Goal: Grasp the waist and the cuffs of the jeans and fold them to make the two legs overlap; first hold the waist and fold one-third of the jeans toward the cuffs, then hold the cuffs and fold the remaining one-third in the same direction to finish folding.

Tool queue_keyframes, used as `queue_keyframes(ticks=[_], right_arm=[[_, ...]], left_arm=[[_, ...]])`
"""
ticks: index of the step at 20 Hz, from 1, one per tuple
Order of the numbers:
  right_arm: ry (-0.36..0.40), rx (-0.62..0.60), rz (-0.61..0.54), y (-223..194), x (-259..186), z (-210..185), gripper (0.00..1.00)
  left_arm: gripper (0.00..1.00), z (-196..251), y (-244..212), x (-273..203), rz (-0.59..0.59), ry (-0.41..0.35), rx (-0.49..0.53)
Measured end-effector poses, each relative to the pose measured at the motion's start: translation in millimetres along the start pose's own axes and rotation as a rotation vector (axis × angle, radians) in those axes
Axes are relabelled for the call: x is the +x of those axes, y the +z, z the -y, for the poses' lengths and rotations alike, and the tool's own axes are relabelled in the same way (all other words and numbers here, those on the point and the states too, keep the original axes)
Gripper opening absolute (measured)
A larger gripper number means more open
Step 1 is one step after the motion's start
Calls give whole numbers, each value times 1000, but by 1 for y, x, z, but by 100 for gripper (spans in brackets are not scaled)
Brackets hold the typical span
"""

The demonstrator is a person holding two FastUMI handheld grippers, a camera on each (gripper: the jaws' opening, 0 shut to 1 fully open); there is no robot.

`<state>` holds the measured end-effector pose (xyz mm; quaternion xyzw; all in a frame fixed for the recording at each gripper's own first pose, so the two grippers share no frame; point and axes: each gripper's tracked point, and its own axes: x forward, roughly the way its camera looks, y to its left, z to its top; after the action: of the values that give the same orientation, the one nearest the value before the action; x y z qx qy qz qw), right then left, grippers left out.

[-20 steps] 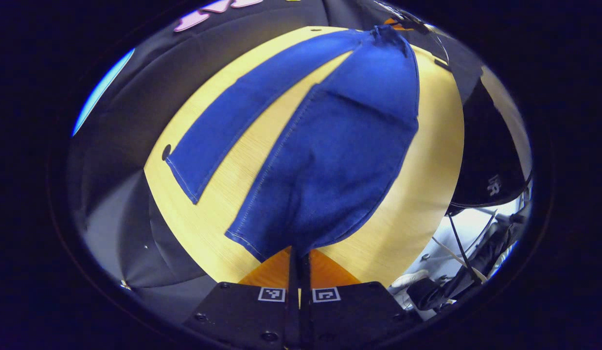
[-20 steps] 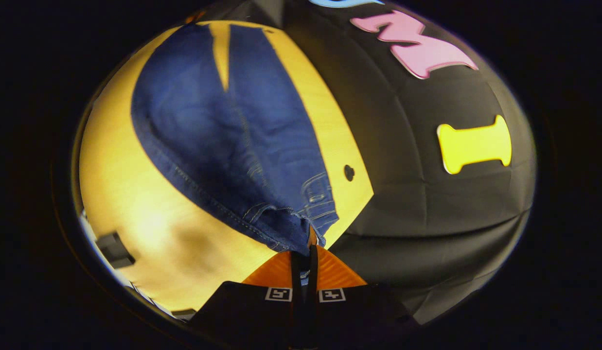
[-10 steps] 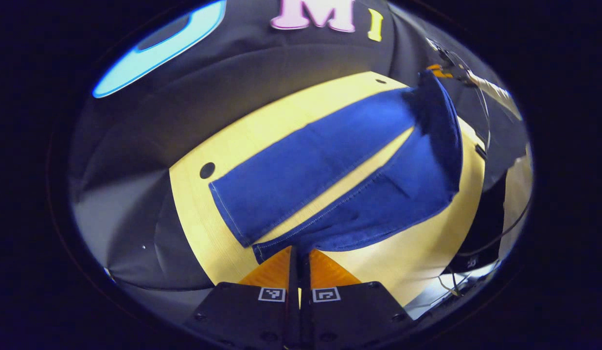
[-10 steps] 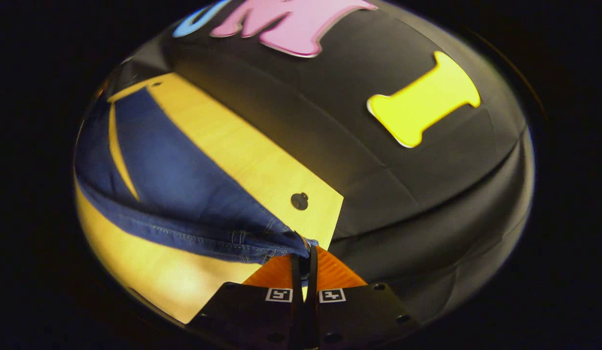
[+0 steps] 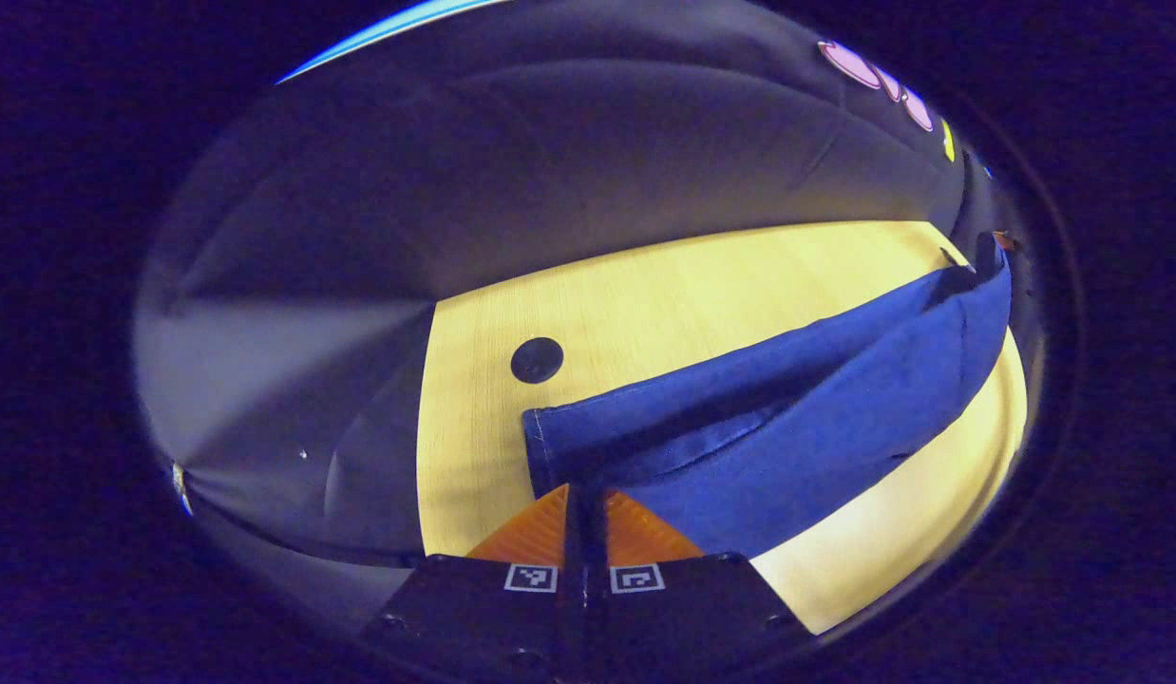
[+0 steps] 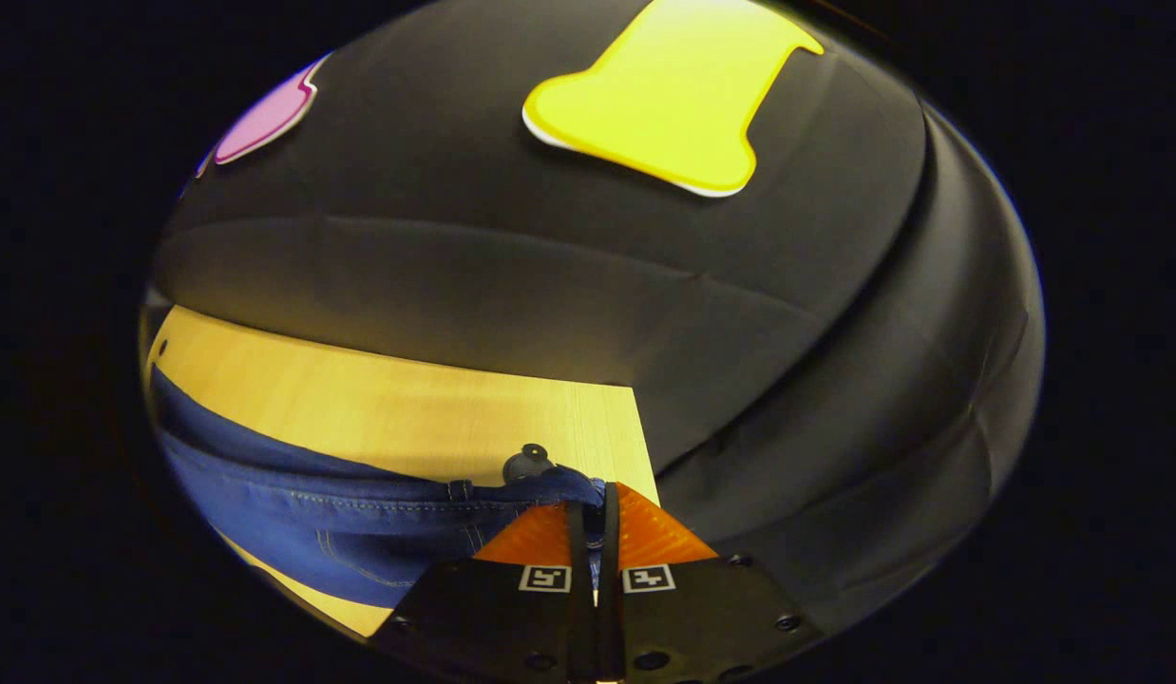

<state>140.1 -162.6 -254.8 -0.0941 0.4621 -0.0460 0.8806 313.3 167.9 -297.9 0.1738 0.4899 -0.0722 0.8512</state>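
Observation:
Blue jeans (image 5: 797, 418) lie along the pale wooden table (image 5: 645, 294), one leg laid over the other with a dark gap between the layers. My left gripper (image 5: 584, 494) is shut on the cuff of the upper leg, close above the lower cuff near the table's end. In the right gripper view the waist end of the jeans (image 6: 360, 532), with belt loops and stitching, stretches off to the left. My right gripper (image 6: 595, 494) is shut on the waistband at the table corner. The far end of the jeans in the left gripper view is small and blurred.
A round dark hole (image 5: 537, 360) marks the table near the cuffs, and another hole (image 6: 525, 463) sits beside the waistband. The table edge (image 6: 645, 446) drops off just right of my right gripper. Black cloth wall (image 6: 597, 285) rises behind the table.
Both grippers have swung the lifted leg and waist side over onto the other leg and come down toward the table. The gap between the legs has closed. Both views now look low across the tabletop.

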Motion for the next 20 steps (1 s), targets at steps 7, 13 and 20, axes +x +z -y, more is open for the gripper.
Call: queue_keyframes(ticks=[7,13,20], right_arm=[[-9,-84,-78,2,-2,1,9],[11,49,-57,-9,-12,-7,80],[-67,352,78,-15,-74,24,97]], left_arm=[[8,-3,1,17,-36,112,18],[99,-12,9,1,91,215,-66],[98,18,49,-111,501,286,-123]])
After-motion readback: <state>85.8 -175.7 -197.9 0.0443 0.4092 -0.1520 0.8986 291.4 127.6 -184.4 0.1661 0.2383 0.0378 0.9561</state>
